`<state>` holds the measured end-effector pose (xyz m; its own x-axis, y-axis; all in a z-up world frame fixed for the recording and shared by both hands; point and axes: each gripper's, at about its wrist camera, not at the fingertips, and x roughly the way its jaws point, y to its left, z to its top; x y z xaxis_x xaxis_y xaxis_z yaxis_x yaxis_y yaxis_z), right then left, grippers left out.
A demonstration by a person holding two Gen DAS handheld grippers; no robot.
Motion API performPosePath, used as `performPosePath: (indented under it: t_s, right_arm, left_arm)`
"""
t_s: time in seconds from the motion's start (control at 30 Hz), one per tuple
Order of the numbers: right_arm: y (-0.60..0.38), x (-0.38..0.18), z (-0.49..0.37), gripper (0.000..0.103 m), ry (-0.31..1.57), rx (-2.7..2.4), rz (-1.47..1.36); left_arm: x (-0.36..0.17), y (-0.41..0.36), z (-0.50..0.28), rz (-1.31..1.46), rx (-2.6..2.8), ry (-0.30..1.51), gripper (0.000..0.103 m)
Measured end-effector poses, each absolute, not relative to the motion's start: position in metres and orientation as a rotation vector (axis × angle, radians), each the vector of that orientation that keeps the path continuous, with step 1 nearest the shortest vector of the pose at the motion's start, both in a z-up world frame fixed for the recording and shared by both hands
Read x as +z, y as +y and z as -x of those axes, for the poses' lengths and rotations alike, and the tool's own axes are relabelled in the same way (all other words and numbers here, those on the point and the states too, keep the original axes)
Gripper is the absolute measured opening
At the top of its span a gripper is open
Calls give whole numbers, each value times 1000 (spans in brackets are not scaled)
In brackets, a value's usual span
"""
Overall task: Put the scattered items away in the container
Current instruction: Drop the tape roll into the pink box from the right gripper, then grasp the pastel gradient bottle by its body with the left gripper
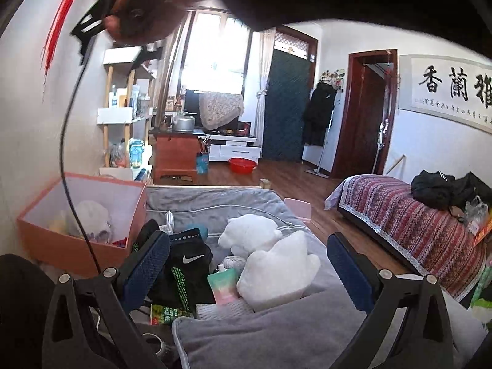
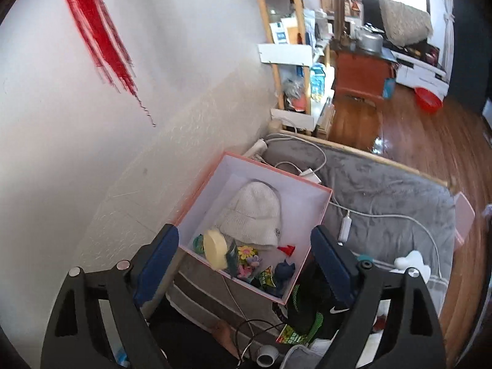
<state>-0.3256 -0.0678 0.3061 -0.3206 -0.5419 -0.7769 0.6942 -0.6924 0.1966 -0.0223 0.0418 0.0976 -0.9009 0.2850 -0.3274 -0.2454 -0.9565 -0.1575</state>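
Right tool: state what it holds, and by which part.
Nothing. The right tool stands open above the pink box, with no item between its pads.

Right claw (image 2: 244, 261) gapes empty above pink box (image 2: 319, 215).

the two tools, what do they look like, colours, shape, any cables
Both tools match: the left tool and the right tool each have black angular frame arms with triangular cut-outs and silver rivets, ending in flat fingers faced with dark blue mesh pads. A thin black cable hangs from the device overhead.
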Motion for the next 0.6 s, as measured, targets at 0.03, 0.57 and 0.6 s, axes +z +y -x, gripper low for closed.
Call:
performPosePath:
  t_s: [0.03, 0.57, 0.6]
  right_arm:
    - [-58, 305, 325, 88, 222, -2073, -1120]
    - [357, 16, 249, 88, -1057, -2027, -1369]
    - [369, -5, 237, 74, -1128, -2001, -1360]
  left_arm:
    - [97, 42, 21, 508, 2818, -169, 103]
    - [120, 0, 98, 934, 2710, -564, 103]
    - [105, -3, 120, 1032, 2642, -597, 103]
